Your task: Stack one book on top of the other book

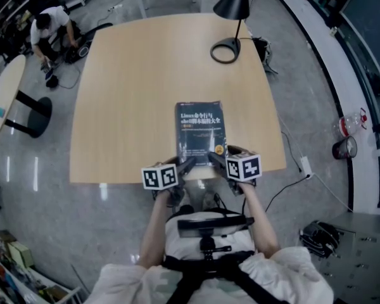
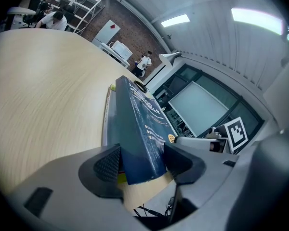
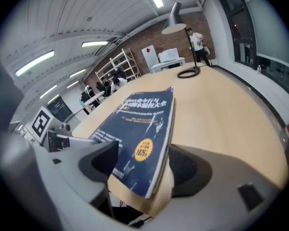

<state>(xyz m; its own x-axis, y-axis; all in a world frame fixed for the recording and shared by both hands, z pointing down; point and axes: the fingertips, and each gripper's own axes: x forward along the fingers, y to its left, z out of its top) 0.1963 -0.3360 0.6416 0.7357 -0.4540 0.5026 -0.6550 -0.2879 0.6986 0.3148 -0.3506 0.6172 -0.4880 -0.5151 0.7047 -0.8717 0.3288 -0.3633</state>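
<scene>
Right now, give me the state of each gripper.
Left gripper: jaws closed on the near end of the blue book.
Right gripper: jaws open, the book's corner between them, not gripped.

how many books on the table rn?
2. A dark blue book lies at the near edge of the table; a second book sits under it, only a pale strip showing in the left gripper view. Others could hide beneath.

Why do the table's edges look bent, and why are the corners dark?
Head view: the wide lens bends the table; glare streaks the floor. Left gripper view: dark corners are the lens's rim; ceiling lights glare white. Right gripper view: same rim, book soft at its near corner.
</scene>
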